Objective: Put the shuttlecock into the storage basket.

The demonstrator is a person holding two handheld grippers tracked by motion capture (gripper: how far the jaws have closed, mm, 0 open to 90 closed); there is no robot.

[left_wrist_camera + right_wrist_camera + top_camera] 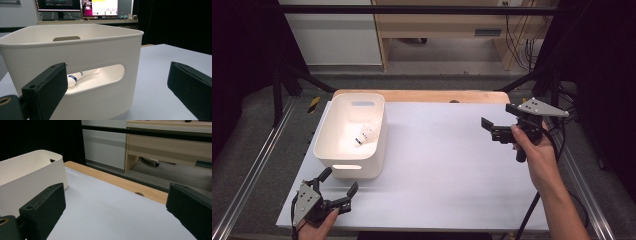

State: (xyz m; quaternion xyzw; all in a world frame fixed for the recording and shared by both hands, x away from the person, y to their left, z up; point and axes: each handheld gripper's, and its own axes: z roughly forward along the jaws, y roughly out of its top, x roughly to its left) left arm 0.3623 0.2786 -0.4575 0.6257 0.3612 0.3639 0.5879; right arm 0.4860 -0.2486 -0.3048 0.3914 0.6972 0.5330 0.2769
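Note:
A white plastic bin (328, 131) with handle slots stands on the left half of the white table (447, 165). A white shuttlecock (366, 134) with a blue band lies on the bin's floor. My left gripper (341, 180) is open just in front of the bin's near wall, empty. In the left gripper view its jaws stand wide apart facing the bin (82, 50), and the shuttlecock (74, 78) shows through the handle slot. My right gripper (498, 116) hovers open and empty over the table's right side, pointing left. In the right gripper view the bin (30, 173) is far left.
A wooden strip (422, 96) runs along the table's far edge, also in the right gripper view as the wooden strip (117, 182). Metal rails (257, 165) flank the table. A wooden desk (452, 30) stands beyond, and monitors (77, 6) are behind the bin.

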